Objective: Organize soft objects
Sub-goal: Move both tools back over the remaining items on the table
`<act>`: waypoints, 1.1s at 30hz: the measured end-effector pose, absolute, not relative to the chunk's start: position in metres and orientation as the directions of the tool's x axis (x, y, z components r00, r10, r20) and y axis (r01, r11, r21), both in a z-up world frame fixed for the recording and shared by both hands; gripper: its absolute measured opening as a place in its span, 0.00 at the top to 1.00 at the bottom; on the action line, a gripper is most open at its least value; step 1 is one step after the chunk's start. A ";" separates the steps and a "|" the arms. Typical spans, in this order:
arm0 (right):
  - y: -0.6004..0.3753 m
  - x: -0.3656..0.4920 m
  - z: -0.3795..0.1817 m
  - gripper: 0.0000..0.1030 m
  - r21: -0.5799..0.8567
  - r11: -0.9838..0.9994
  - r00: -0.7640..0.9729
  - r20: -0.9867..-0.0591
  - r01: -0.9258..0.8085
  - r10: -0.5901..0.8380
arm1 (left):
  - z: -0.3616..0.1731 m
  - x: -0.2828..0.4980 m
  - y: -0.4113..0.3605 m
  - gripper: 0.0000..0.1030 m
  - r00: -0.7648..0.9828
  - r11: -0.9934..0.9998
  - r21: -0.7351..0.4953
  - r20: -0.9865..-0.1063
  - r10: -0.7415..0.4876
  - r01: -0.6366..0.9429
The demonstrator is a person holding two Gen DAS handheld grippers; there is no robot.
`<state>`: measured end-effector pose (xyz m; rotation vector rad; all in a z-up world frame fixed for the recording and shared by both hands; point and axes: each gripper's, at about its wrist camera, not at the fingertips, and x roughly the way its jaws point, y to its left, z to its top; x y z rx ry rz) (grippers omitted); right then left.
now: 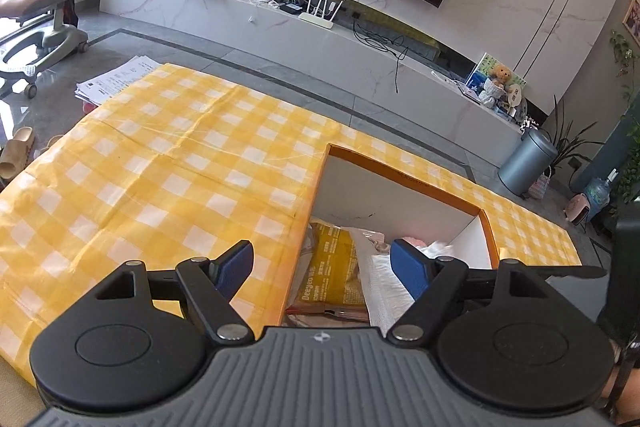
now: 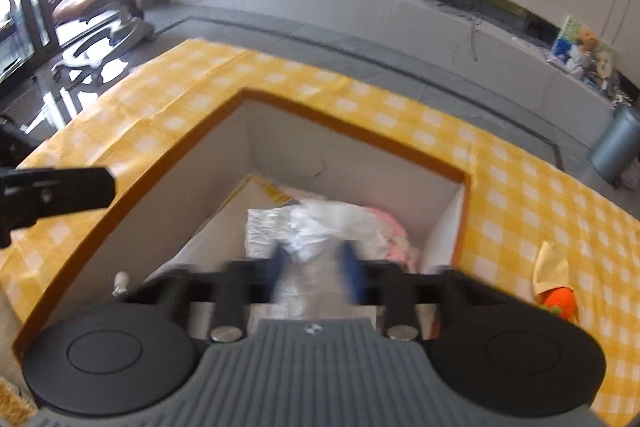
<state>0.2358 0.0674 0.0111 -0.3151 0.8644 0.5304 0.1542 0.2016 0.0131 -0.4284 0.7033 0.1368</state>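
An orange-rimmed box (image 1: 404, 179) with white inner walls sits on the yellow checked cloth (image 1: 160, 163). Inside it lie a yellow snack packet (image 1: 332, 267), a white tissue pack (image 1: 384, 291) and something pink. My left gripper (image 1: 326, 265) is open and empty above the box's left edge. In the right wrist view the same box (image 2: 352, 131) is below. My right gripper (image 2: 316, 263) is shut on a crumpled white plastic bag (image 2: 324, 227) over the box, above a pink soft item (image 2: 394, 233). The view is blurred.
An orange knitted carrot toy (image 2: 556, 295) lies on the cloth right of the box. The left gripper's body (image 2: 52, 193) reaches in from the left. Papers (image 1: 116, 79) lie at the table's far corner. A TV cabinet (image 1: 280, 31) stands beyond.
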 end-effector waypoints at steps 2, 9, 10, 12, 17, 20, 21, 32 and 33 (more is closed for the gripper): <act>0.078 0.232 0.002 0.94 -0.072 0.786 0.503 -0.803 -0.613 0.319 | 0.012 0.155 0.202 0.11 0.753 0.902 -0.340 -0.658 -0.026 -0.266; 0.105 0.243 -0.048 0.94 -0.125 0.766 0.397 -0.900 -0.631 0.181 | 0.008 0.158 0.200 0.11 0.742 0.906 -0.339 -0.670 -0.042 -0.254; 0.106 0.248 -0.051 0.94 -0.137 0.781 0.401 -0.903 -0.609 0.155 | 0.009 0.158 0.200 0.11 0.743 0.906 -0.341 -0.668 -0.045 -0.252; 0.104 0.259 -0.053 0.94 -0.112 0.809 0.373 -0.917 -0.577 0.139 | 0.009 0.158 0.198 0.11 0.743 0.907 -0.339 -0.668 -0.043 -0.252; 0.103 0.263 -0.063 0.94 -0.154 0.801 0.360 -0.929 -0.579 0.082 | 0.011 0.158 0.190 0.11 0.740 0.923 -0.300 -0.672 -0.025 -0.242; 0.106 0.263 -0.071 0.94 -0.188 0.788 0.371 -0.927 -0.586 0.055 | 0.016 0.156 0.186 0.11 0.749 0.926 -0.288 -0.663 -0.008 -0.245; 0.106 0.263 -0.070 0.94 -0.188 0.788 0.375 -0.925 -0.586 0.058 | 0.017 0.155 0.186 0.11 0.753 0.927 -0.286 -0.658 -0.007 -0.242; 0.071 0.228 -0.001 0.20 -0.240 0.806 0.596 -0.785 -0.542 0.167 | 0.053 0.139 0.166 0.11 0.834 0.955 -0.231 -0.551 0.029 -0.185; 0.066 0.225 0.006 0.19 -0.239 0.812 0.614 -0.770 -0.532 0.176 | 0.055 0.138 0.163 0.11 0.840 0.957 -0.221 -0.542 0.038 -0.186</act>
